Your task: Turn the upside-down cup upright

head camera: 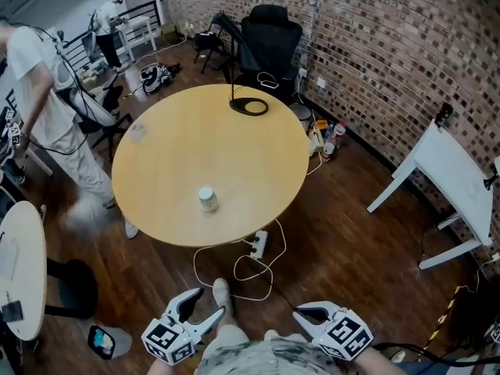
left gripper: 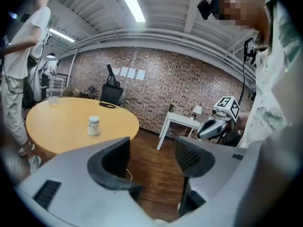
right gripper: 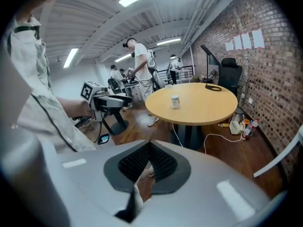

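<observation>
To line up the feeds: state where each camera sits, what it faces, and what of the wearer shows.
Head view: on the head, looking steeply down at the round table and cup; left tongs and right tongs at the bottom edge.
Left gripper view: on the left tongs, facing the table past open jaws; torso and right tongs at right.
Right gripper view: on the right tongs, facing the table past closed jaws; sleeve and left tongs at left.
Shared: all see the cup.

**A Plain Workroom**

A brick wall (head camera: 391, 45) ran along the right side above a dark wooden floor (head camera: 344, 241). A round yellow table (head camera: 195, 147) stood mid-room, with a black office chair (head camera: 269, 33) behind it. A white table (head camera: 449, 174) stood near the wall. Strip lights (left gripper: 130, 4) glowed overhead.
</observation>
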A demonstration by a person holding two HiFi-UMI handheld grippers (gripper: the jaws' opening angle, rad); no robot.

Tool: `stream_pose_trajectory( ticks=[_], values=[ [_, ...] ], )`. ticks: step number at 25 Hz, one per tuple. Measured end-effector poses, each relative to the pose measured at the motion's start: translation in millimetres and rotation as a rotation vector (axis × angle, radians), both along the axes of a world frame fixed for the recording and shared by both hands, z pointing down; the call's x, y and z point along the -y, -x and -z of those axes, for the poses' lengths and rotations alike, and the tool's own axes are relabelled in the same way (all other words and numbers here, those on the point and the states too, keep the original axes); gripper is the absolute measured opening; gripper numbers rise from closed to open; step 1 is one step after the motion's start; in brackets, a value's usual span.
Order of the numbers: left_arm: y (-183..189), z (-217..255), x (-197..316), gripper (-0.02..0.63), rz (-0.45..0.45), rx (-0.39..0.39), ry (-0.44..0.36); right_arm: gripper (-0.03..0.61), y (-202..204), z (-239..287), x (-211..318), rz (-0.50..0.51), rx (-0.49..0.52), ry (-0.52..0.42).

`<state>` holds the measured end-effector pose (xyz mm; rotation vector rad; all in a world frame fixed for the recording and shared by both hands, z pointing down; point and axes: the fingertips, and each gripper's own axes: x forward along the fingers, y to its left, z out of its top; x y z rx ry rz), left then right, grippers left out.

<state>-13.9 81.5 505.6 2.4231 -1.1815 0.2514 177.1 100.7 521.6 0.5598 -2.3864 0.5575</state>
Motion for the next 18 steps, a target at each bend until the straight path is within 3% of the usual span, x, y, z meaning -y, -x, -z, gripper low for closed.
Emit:
stream_pose_trajectory(
  ticks=[2, 5, 10, 13, 18],
  values=[
    [-21.4, 9.2, -41.8, 0.272, 0.024, 0.006, 0.034, 0.003, -11.6, 4.4, -26.2, 0.025, 0.032, 0.007],
    [-36.3, 23.9, -97.7, 0.276, 0.033, 0.054, 0.07, 0.003, -24.6, 14.5, -57.2, 0.037, 0.068, -0.011],
    [-42.0, 19.4, -151.7, 0.281, 0.026, 0.125, 0.097, 0.011, -29.9, 10.5, -92.3, -0.03, 0.146, -0.018],
    [-59.2, 27.9, -175.0, 0.282, -0.02, 0.105, 0.114, 0.038, -27.7, 14.9, -118.3, -0.036, 0.165, -0.027],
    [-72.1, 59.3, -216.7, 0.293, -0.08, 0.071, 0.07, 0.087, -13.0, 33.2, -163.8, -0.009, 0.162, -0.049]
  ],
)
